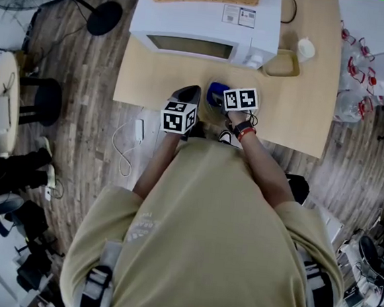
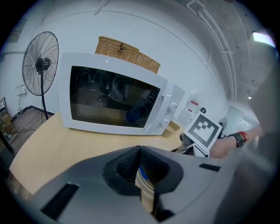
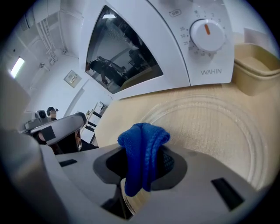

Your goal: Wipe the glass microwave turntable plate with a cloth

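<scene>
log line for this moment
left gripper: shut, empty | right gripper: shut on blue cloth | glass plate: flat on table before microwave

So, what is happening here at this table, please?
A person stands at a wooden table with a two-jaw gripper in each hand. The right gripper is shut on a blue cloth, held at the near edge of the glass turntable plate. The plate lies flat on the table in front of the white microwave, whose door is closed. The left gripper is shut and empty, beside the right one. Whether the cloth touches the glass cannot be told.
</scene>
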Demonstrator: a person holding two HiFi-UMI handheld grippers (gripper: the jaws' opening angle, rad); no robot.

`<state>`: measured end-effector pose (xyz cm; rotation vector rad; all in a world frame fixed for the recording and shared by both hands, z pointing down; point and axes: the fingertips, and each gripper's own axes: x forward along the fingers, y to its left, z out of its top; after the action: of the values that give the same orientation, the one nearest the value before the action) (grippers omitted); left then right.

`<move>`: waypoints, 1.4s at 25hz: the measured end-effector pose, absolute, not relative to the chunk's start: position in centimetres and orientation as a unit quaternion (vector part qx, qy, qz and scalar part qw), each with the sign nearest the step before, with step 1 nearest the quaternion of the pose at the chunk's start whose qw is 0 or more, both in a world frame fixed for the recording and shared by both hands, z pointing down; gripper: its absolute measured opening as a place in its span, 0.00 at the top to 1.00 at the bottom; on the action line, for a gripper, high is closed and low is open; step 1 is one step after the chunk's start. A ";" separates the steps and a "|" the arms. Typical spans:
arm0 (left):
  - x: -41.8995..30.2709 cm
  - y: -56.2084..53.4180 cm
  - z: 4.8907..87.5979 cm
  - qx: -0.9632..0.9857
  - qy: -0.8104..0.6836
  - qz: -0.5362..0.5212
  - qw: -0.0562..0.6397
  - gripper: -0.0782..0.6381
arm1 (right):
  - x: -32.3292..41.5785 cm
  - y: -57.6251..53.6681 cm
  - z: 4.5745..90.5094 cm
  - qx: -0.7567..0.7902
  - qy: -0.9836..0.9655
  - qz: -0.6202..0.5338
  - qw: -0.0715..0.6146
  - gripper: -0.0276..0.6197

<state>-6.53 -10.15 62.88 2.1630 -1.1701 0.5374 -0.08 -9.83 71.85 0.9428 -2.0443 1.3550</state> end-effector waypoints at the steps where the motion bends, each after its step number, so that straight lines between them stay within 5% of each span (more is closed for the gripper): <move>1: -6.3 -10.1 62.8 0.819 -0.440 0.203 0.306 0.87 | 0.2 -9.8 71.8 0.349 -0.751 0.499 0.253 0.76; 35: 1.7 -9.6 63.0 0.859 -0.361 0.226 0.285 0.87 | 8.7 -8.3 71.8 0.418 -0.714 0.522 0.209 0.76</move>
<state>1.69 -9.60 62.99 2.2956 -0.9654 0.6049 8.68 -8.34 71.80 1.1619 -1.9851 1.4532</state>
